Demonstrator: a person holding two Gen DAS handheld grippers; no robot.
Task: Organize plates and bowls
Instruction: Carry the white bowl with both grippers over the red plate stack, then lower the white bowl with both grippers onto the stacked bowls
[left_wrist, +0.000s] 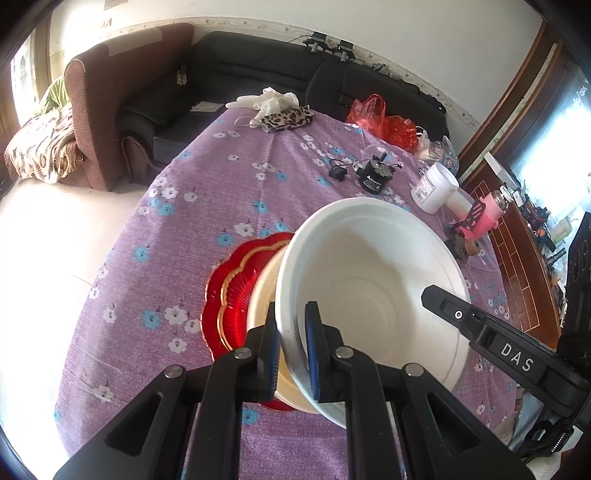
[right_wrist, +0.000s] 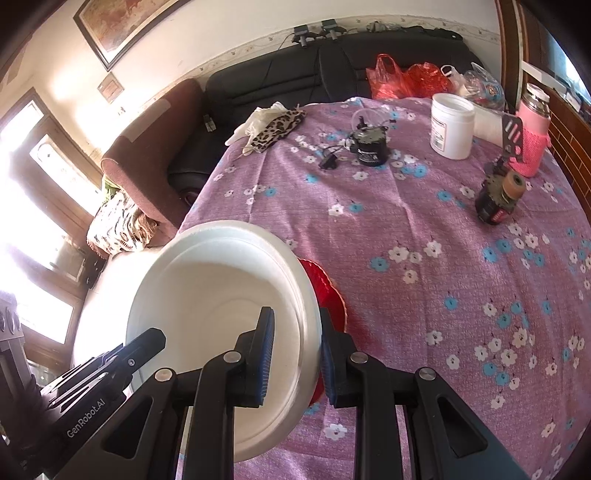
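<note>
Fingers (left_wrist: 312, 354) of left gripper (left_wrist: 291, 354) clamped on white bowl (left_wrist: 369, 291) rim. Right gripper (right_wrist: 295, 354) pinching opposite rim, above red plate (left_wrist: 229, 288).

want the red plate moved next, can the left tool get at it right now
Probably not. The left tool is shut on the white bowl's rim, and that bowl and a cream dish cover most of the red plate, leaving only its left edge showing.

Two close wrist views from opposite sides, sharing white bowl (left_wrist: 373, 291).
</note>
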